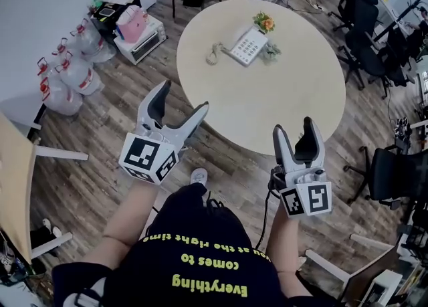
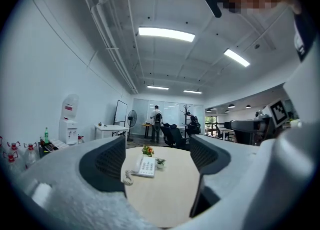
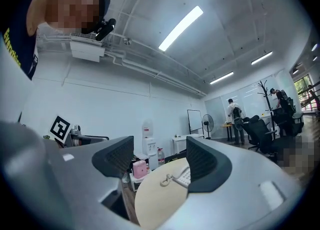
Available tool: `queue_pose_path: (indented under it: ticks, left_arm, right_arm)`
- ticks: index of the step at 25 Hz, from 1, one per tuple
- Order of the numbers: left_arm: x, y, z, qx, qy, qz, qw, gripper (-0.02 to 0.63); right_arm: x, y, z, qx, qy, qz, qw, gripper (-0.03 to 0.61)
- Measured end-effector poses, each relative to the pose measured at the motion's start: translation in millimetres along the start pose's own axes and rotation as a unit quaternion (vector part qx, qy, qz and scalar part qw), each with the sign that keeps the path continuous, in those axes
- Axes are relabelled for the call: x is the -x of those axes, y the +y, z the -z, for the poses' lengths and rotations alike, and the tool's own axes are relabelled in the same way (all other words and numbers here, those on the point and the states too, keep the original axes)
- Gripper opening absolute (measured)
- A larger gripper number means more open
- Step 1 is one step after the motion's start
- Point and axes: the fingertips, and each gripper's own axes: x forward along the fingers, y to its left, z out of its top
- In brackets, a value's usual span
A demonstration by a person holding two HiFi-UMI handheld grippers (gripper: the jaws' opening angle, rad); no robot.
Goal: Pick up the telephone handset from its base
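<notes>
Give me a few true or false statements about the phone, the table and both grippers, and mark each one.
The handset lies on the telephone. True.
The left gripper is shut on the handset. False: its jaws stand apart with nothing between them, short of the table.
Orange flowers stand beside the telephone. True.
The table is square. False: it is round.
The right gripper is open and empty. True.
</notes>
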Motion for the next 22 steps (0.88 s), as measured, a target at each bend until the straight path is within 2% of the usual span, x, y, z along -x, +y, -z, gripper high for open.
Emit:
queue_pose_path:
  ticks: [11,17,22]
  left_arm:
    - [-61.1,43.9,11.7,0.011,0.019,0.022,0.9995,0.410]
    - [-91.9,49.3,21.5,0.018,0.028,0.013,0.9994,0.410]
    - [-131.8,56.3,13.2,0.011,0.020,-0.003,0.9997,0.410]
  right_arm:
    - [-56.7,-22.0,18.8,-0.006,0.025,0.022,0.999,0.327]
    - [-83.6,-44.7,28.1,-0.011,0.034,0.006,0.999,0.327]
    - [-119.2,-78.4,19.4,-0.008,0.024,-0.016,1.000,0.328]
